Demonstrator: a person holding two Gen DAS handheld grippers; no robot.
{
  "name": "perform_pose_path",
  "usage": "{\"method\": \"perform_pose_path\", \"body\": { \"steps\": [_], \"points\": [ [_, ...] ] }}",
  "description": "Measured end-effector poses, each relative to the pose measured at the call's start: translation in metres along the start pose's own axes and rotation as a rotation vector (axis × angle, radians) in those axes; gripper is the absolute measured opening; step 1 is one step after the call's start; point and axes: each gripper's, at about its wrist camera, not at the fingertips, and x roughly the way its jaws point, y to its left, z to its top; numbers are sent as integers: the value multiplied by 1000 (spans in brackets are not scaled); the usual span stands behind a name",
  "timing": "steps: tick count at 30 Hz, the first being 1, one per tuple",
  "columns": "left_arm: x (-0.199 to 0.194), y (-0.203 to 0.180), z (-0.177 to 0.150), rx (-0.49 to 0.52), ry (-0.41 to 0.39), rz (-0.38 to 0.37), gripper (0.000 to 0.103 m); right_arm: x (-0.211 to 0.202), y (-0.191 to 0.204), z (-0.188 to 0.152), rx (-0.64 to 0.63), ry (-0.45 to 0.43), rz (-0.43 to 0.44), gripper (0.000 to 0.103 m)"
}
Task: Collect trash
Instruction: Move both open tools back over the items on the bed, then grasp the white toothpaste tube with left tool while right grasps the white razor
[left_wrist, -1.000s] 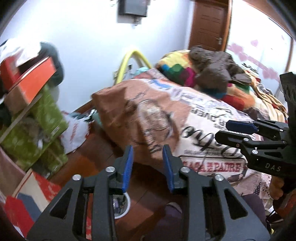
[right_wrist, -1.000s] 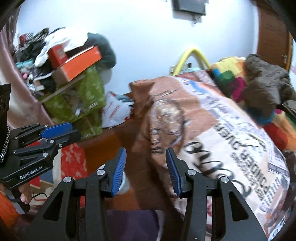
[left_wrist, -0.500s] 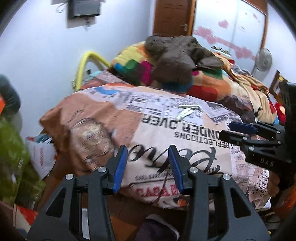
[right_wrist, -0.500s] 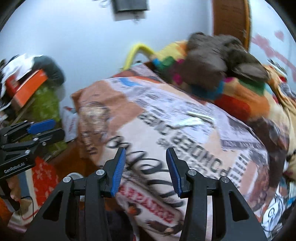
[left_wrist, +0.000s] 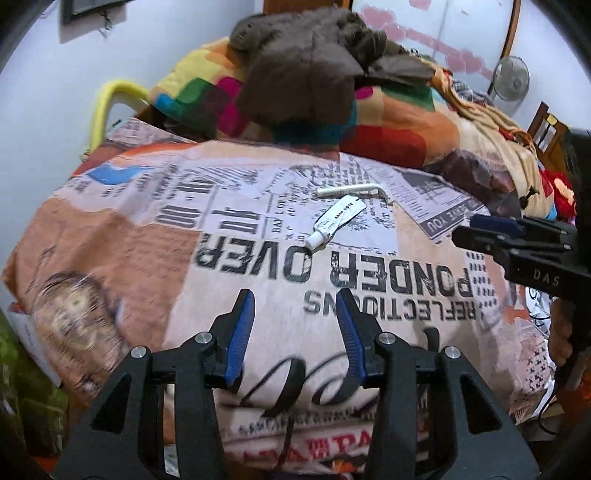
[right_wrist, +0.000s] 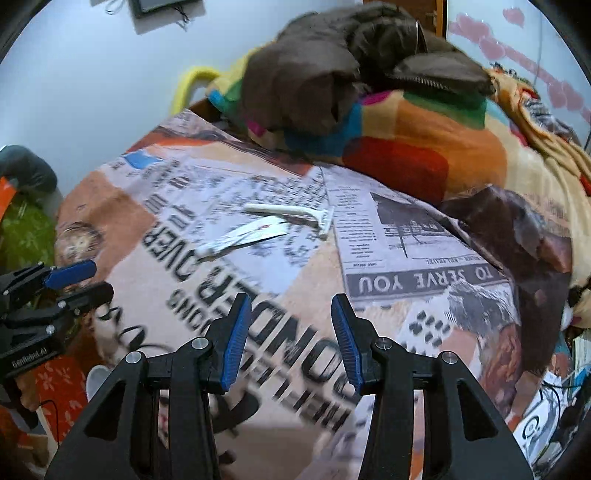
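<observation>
**Now over the bed: both grippers face the tube and the razor**

Now both views look down on the bed, where a second ago they showed the floor beside it, the green boxes and the cluttered shelf. The newsprint-patterned cover (left_wrist: 258, 266) fills the middle of each picture, and the brown garment (left_wrist: 306, 70) on the colourful blanket (left_wrist: 391, 122) has come much closer.

The trash lies on the cover: a small white tube (left_wrist: 334, 221), flattened at its far end, and just behind it a white disposable razor (left_wrist: 352, 190), the two nearly touching. Both are ahead of the grippers and apart from them.

The left gripper (left_wrist: 295, 332) hangs above the printed lettering with its fingers partly open and nothing between them; its jaws have just been opening, standing a little wider than a second ago. The right gripper (right_wrist: 291, 332) is also partly open and empty, its gap unchanged from the earlier frames. In the right wrist view the left gripper shows at the left edge, with a hand (right_wrist: 26, 391) under it.
</observation>
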Motion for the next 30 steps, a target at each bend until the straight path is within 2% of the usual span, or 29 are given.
{"method": "perform_pose_path", "body": {
  "steps": [6,11,14,22,27,29,30],
  "points": [
    [49,-3,21,13,24,-33,45,42,-18,25,11,27,-21,42],
    [79,-6,33,27,32,-56,45,67,-9,39,-58,19,-63,41],
    [90,-12,39,47,20,-61,45,79,-7,45,-88,29,-102,41],
    [108,-16,43,70,-1,-88,45,92,-12,47,-71,18,-109,41],
    [108,-19,41,68,-4,-149,45,90,-14,45,-74,-13,-100,26],
    [108,-23,40,93,-9,-129,45,88,-15,44,-73,-21,-104,14],
    [108,-25,38,99,-13,-116,45,88,-14,44,-74,-21,-108,14]
  ]
}}
